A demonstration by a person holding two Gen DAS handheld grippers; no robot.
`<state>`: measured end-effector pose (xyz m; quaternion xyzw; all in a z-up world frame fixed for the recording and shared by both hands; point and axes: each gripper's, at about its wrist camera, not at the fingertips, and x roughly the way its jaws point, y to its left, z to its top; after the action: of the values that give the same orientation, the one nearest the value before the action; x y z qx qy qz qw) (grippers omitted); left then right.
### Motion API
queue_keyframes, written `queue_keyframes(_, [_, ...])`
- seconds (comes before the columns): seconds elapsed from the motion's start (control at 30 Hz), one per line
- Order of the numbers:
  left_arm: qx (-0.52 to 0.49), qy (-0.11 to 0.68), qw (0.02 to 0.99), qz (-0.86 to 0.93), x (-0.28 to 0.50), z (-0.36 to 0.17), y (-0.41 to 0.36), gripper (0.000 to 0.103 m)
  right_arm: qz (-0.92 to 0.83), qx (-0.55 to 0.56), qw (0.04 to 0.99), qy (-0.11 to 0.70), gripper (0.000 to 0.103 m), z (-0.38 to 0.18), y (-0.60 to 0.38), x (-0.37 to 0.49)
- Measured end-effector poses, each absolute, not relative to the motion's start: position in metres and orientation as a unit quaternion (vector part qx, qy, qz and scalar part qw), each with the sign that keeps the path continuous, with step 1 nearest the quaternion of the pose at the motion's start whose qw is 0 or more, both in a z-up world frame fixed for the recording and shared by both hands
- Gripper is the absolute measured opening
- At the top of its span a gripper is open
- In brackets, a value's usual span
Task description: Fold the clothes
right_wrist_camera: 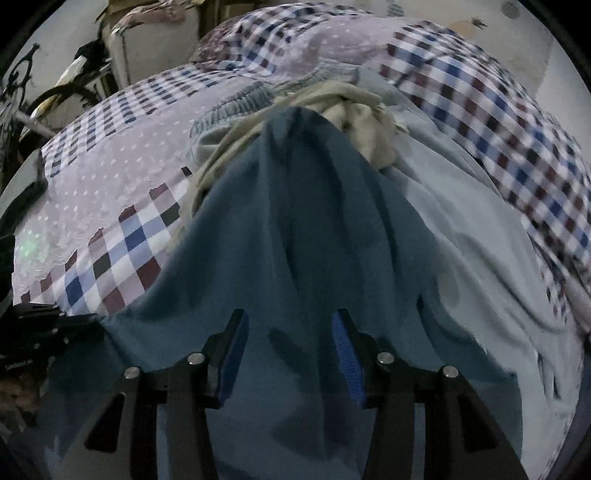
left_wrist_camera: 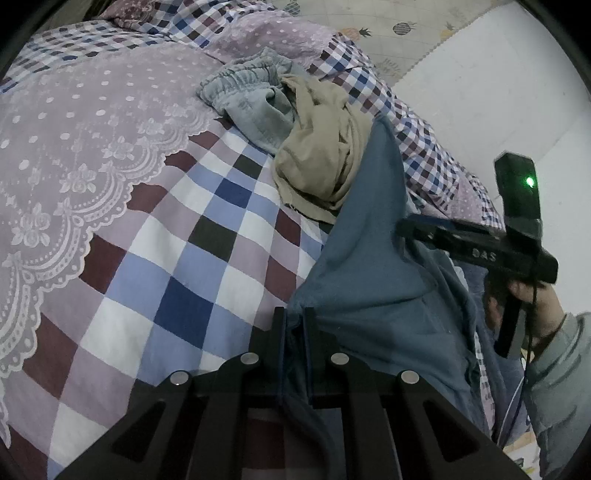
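Checked bedspread [left_wrist_camera: 155, 258] covers the bed. Left gripper [left_wrist_camera: 293, 321]: jaws pressed together, pinching an edge of the blue garment [left_wrist_camera: 373, 280], which hangs raised over the bed. Behind it, a beige garment [left_wrist_camera: 325, 155] and a grey garment [left_wrist_camera: 255, 110] lie crumpled together. Right gripper [right_wrist_camera: 288, 332]: jaws spread, blue garment draped beneath and between them.

Home bedroom. Bed [left_wrist_camera: 192, 236] under checked patchwork quilt with lilac lace-edged panel [left_wrist_camera: 74, 147]; loose clothes [left_wrist_camera: 321, 158] heaped on quilt; pineapple-print mat [left_wrist_camera: 369, 26] beyond bed; plain white wall [left_wrist_camera: 480, 92] beside bed.
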<state>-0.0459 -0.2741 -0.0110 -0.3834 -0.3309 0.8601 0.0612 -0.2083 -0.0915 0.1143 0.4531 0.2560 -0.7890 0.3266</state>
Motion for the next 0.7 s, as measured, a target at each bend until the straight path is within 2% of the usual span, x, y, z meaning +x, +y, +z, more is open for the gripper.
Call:
queue_keyframes(0.1, [-0.380, -0.330, 0.062, 0.862, -0.046, -0.009, -0.275, 0.008, -0.781, 0.449, 0.331, 0.280, 0.048, 0.110, -0.108, -0.211])
queue_keyframes(0.17, [-0.377, -0.330, 0.063, 0.863, -0.047, -0.008, -0.275, 0.007, -0.781, 0.441, 0.332, 0.293, 0.033, 0.112, -0.116, -0.211])
queue_keyframes(0.2, [-0.376, -0.330, 0.063, 0.864, -0.047, -0.007, -0.275, 0.007, -0.780, 0.437, 0.332, 0.300, 0.014, 0.113, -0.120, -0.212])
queue_keyframes(0.23, [-0.374, -0.330, 0.063, 0.864, -0.047, -0.007, -0.275, 0.007, -0.782, 0.433, 0.328, 0.307, 0.004, 0.114, -0.123, -0.212])
queue_keyframes(0.43, [-0.356, -0.313, 0.061, 0.878, -0.045, 0.006, -0.271, 0.006, -0.783, 0.403, 0.293, 0.373, 0.000, 0.122, -0.143, -0.209])
queue_keyframes(0.53, [-0.336, -0.297, 0.061, 0.892, -0.043, 0.017, -0.265, 0.006, -0.813, 0.362, 0.265, 0.371, 0.000, 0.135, -0.147, -0.212])
queue_keyframes(0.7, [-0.369, -0.303, 0.045, 0.878, -0.049, 0.001, -0.267, 0.006, -0.831, 0.334, 0.211, 0.392, 0.000, 0.130, -0.171, -0.221])
